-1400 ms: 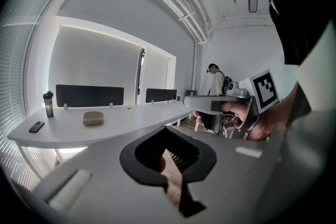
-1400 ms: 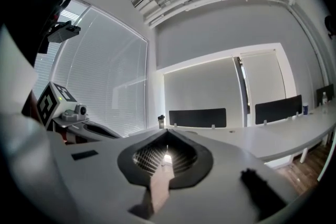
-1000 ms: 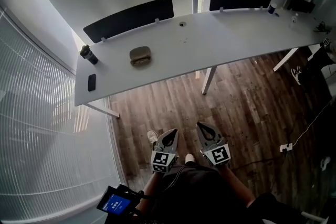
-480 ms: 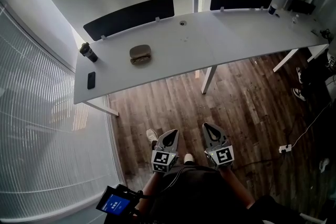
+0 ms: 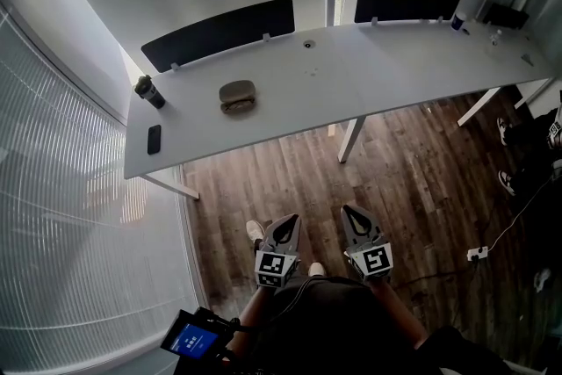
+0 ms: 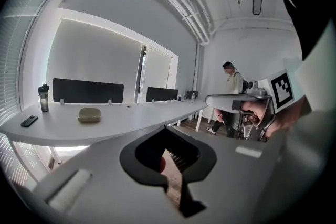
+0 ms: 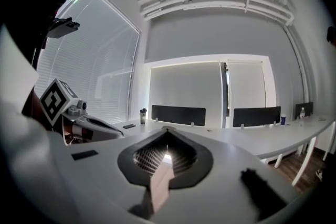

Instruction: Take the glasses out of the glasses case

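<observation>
Head view gives me both grippers held low and side by side. The left gripper [image 5: 289,220] and right gripper [image 5: 350,210] each have jaws pressed together on nothing. One glasses case [image 5: 237,96] lies on the white table [image 5: 369,70], well ahead of the left gripper, with wood floor [image 5: 290,171] between. Beyond it leftward I count one dark bottle [image 5: 147,90] and one phone [image 5: 154,139]. Two black dividers [image 5: 218,32] line the table's far edge.

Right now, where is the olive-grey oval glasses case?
Head view: the glasses case lies toward the left of the white desk, right of the dark bottle and black phone.
</observation>
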Motion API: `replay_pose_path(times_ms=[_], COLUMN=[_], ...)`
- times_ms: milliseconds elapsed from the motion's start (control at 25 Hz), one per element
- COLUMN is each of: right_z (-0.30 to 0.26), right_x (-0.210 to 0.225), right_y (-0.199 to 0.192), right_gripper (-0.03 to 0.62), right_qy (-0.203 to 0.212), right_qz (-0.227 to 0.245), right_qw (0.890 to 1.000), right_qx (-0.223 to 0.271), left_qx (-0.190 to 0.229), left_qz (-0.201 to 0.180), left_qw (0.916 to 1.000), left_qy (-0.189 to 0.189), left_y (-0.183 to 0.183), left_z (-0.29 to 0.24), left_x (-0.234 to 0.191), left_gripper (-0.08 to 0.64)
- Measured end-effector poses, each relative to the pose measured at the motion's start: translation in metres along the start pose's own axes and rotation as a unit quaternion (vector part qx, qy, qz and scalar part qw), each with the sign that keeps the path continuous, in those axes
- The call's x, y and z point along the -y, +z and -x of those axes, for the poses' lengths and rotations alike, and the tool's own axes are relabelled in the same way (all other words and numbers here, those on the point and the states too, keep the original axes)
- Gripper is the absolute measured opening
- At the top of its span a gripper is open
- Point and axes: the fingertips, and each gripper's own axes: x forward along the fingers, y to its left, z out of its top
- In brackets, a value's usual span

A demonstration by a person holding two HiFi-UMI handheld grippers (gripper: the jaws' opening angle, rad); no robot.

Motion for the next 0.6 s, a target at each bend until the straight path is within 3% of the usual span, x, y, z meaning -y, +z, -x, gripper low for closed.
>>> replay_pose_path(times_ms=[200, 480, 600], right_z=[-0.015, -0.033, -0.043], right_x=[0.002, 0.007, 0.002], right_y=[0.016, 0.014, 0.017], right_gripper=[0.008, 0.008, 0.008], right_qy=[-0.009, -0.026, -0.025], right_qz=[0.023, 0.015, 0.021], right_qw=[1.0, 1.0, 0.999], right_qx=[0.012, -0.006, -0.009], left_qx=[-0.006, 0.004, 0.006], left_qz=[-0.019, -0.018, 0.012], left_qw=[0.9998, 0.9997, 0.9998], left_qy=[0.002, -0.013, -0.018], left_y=[0.007, 0.024, 0.034], left_z=[-0.008, -0.014, -0.016], left_x=[-0.016, -0.036, -0.046], left_gripper=[0.002, 0.002, 0.002])
